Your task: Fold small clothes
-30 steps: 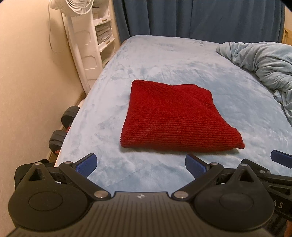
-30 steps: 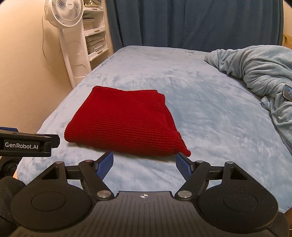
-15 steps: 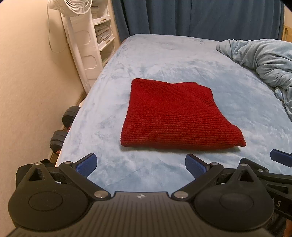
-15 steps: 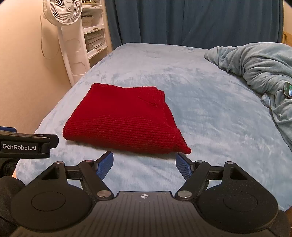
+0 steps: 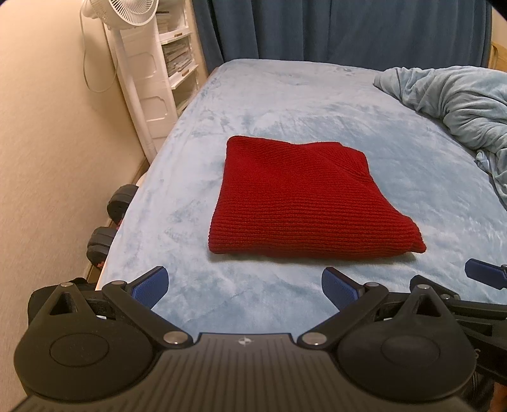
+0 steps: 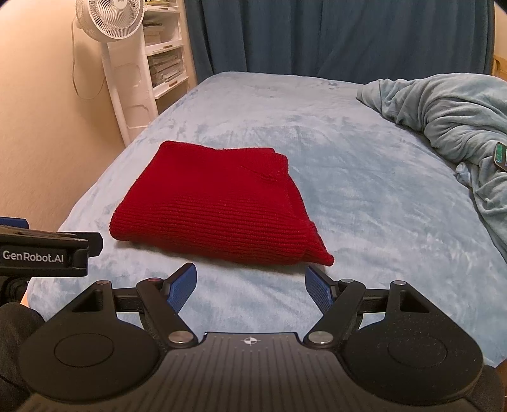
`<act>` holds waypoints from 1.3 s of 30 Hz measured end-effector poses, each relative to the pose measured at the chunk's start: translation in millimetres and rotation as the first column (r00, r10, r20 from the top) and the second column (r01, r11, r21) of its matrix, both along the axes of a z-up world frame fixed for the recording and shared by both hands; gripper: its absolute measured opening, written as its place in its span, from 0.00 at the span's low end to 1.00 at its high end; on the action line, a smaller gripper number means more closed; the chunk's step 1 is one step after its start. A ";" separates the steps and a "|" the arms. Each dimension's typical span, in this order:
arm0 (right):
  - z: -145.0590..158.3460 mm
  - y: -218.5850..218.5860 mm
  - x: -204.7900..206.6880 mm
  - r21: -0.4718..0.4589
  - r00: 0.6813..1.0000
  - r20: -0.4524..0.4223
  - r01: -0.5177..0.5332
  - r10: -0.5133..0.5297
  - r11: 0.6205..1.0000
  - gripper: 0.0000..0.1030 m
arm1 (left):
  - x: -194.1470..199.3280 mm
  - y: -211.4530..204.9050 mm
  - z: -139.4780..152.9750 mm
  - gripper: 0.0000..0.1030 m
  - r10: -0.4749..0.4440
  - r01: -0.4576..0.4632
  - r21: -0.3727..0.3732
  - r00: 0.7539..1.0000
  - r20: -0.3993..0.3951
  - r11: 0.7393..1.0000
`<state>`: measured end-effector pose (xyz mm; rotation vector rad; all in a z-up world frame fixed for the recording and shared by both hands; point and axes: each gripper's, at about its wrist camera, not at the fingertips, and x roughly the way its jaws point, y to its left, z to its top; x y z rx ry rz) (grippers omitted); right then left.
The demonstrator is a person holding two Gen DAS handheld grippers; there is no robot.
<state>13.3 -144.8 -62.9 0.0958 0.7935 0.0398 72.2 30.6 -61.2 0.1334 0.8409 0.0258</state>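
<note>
A red knit garment (image 5: pixel 304 202) lies folded into a neat rectangle on the light blue bed (image 5: pixel 285 101); it also shows in the right wrist view (image 6: pixel 215 206). My left gripper (image 5: pixel 244 285) is open and empty, held back from the garment's near edge. My right gripper (image 6: pixel 250 282) is open and empty, just short of the garment's near right corner. Part of the right gripper (image 5: pixel 484 272) shows at the right edge of the left wrist view, and the left gripper's body (image 6: pixel 44 250) shows at the left of the right wrist view.
A crumpled light blue blanket (image 6: pixel 450 114) lies at the bed's right, with a phone (image 6: pixel 501 157) on it. A white fan (image 6: pixel 111 22) and shelf (image 5: pixel 171 47) stand at the left by the wall. Dumbbells (image 5: pixel 111 222) lie on the floor beside the bed. Dark blue curtains (image 5: pixel 348 28) hang behind.
Both grippers have drawn back slightly and tilted up, so the garment sits a little lower and farther in each view. The garment has not moved. Jaws stay open.
</note>
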 end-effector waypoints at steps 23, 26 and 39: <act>0.0 0.3 4.2 0.005 1.000 -0.005 0.007 -0.007 1.000 0.87 | -1.8 0.6 0.3 1.00 -0.016 0.016 0.030 1.000 0.001 0.999; 0.3 1.2 4.6 0.004 1.000 -0.006 0.002 -0.002 1.000 0.87 | -0.4 1.8 0.5 1.00 -0.016 0.016 0.033 1.000 0.001 0.999; -0.4 1.3 2.4 0.004 1.000 -0.014 -0.009 0.010 1.000 0.87 | -0.5 1.6 -1.5 1.00 -0.015 0.014 0.046 1.000 0.002 0.999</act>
